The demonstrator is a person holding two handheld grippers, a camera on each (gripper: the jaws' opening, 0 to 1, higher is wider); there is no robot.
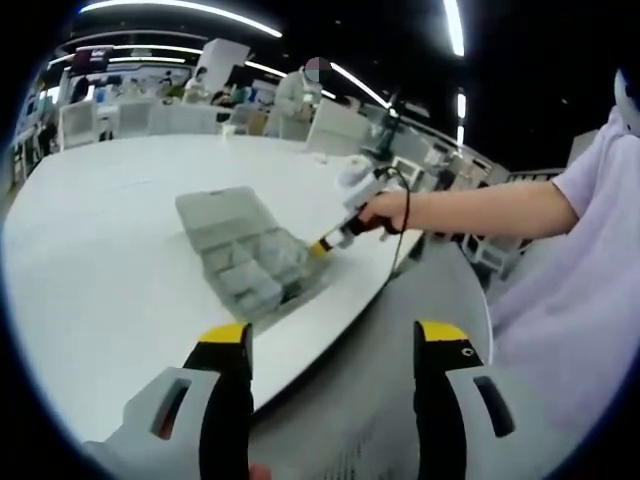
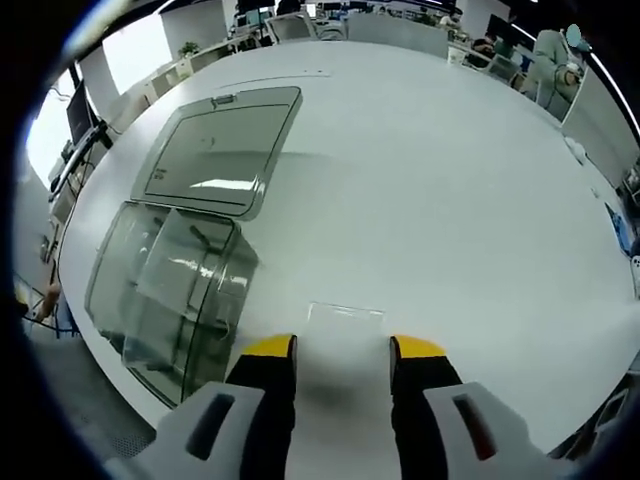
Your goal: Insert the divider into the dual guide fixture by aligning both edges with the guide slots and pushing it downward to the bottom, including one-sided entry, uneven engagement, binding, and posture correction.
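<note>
A clear plastic organiser box (image 2: 165, 290) with slotted compartments lies on the white table (image 2: 450, 180), its lid (image 2: 220, 150) folded open flat behind it. A small clear divider (image 2: 345, 313) lies flat on the table just ahead of my right gripper (image 2: 344, 350), which is open and hovers over it with nothing between its jaws. In the left gripper view the same box (image 1: 250, 255) sits near the table edge, and a person's hand holds the right gripper (image 1: 322, 247) at the box's right side. My left gripper (image 1: 332, 335) is open and holds nothing, well back from the box.
The curved table edge (image 1: 340, 330) runs just in front of my left gripper, with grey floor (image 1: 430, 290) beyond it. The person's arm (image 1: 470, 205) and pale shirt (image 1: 580, 270) are at the right. Desks, chairs and people stand far behind the table.
</note>
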